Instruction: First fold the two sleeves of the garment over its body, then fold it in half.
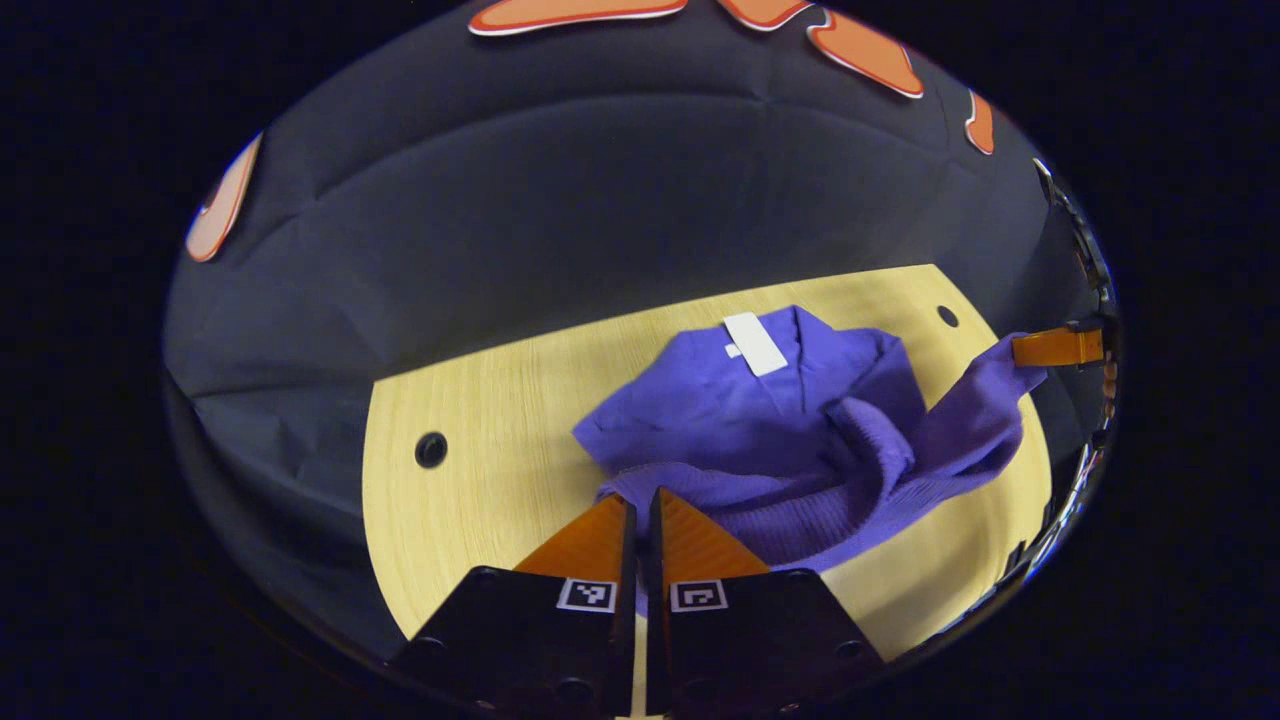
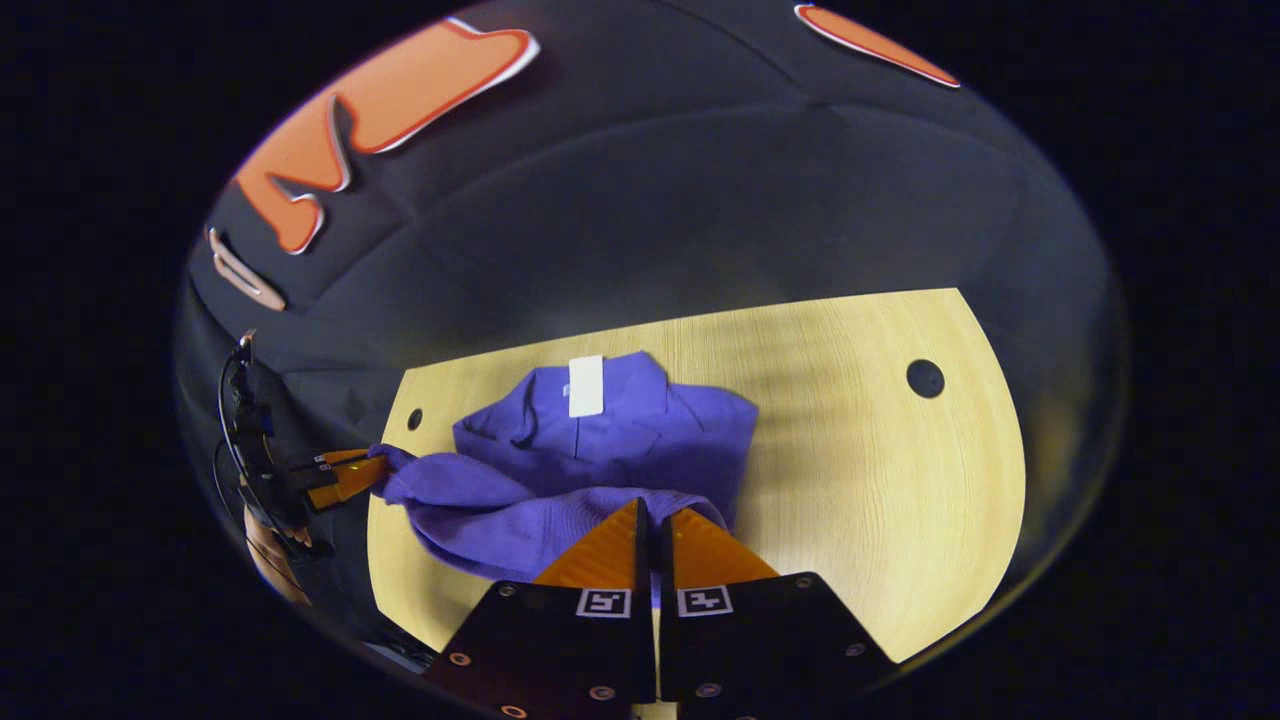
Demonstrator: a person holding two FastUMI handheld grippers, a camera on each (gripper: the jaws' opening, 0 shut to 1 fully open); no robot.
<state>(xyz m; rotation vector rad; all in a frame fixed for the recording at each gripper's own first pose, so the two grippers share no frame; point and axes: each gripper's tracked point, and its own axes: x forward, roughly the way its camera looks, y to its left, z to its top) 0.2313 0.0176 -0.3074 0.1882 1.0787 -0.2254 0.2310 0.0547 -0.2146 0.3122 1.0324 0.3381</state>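
Note:
A purple knit garment lies bunched on the pale wooden table, with a white label near its collar. My left gripper is shut on the garment's ribbed edge, at its near end. At the far right of the left gripper view, my right gripper pinches another corner, so the cloth hangs stretched between the two. In the right gripper view, the right gripper is shut on the ribbed edge of the garment. There the left gripper holds the left corner.
The table has round holes near its back corners, and the black cloth wall rises just behind it. A hand and cables show behind the left gripper. Bare wood lies to the right of the garment in the right gripper view.

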